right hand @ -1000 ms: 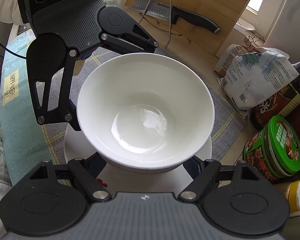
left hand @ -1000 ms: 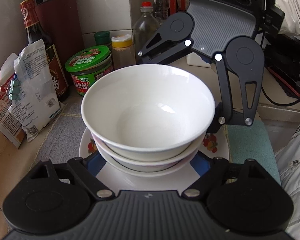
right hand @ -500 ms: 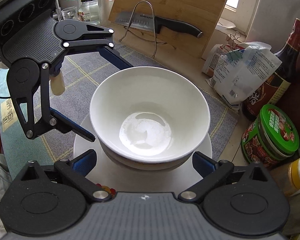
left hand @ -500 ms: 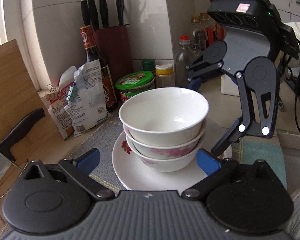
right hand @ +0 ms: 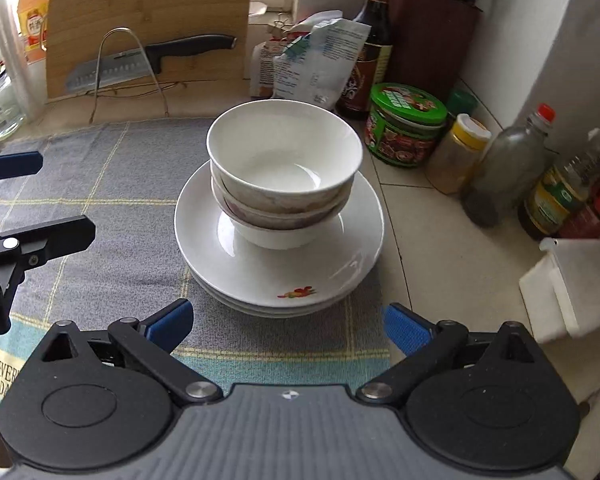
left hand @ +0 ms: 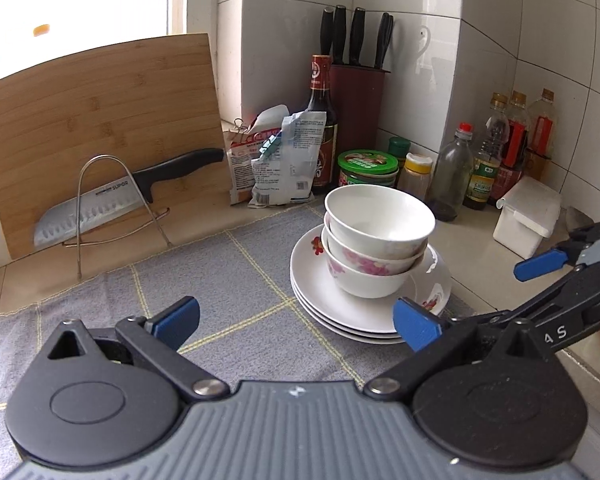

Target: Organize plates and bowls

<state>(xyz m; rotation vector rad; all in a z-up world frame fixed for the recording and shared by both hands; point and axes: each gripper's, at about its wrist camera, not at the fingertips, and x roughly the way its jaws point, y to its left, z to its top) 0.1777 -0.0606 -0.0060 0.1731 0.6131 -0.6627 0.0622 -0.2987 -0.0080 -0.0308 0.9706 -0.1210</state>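
White tiled walls [left hand: 412, 92] met in a corner at twelve o'clock. A bright window [left hand: 80, 4] stood at ten o'clock and gave daylight. On the beige counter [left hand: 472, 240] lay a grey checked cloth [left hand: 228, 280], and a bamboo cutting board [left hand: 100, 128] leaned below the window.

Bowls [left hand: 378, 236]: 3, nested. Plates [left hand: 352, 312]: 3, stacked beneath them. Cutting board [left hand: 100, 120]: 1. Cleaver [left hand: 112, 200]: 1, on 1 wire rack [left hand: 100, 204]. Knife block [left hand: 358, 104]: 1, with 5 handles showing. Green-lidded jar [left hand: 367, 168]: 1. White lidded box [left hand: 528, 216]: 1.
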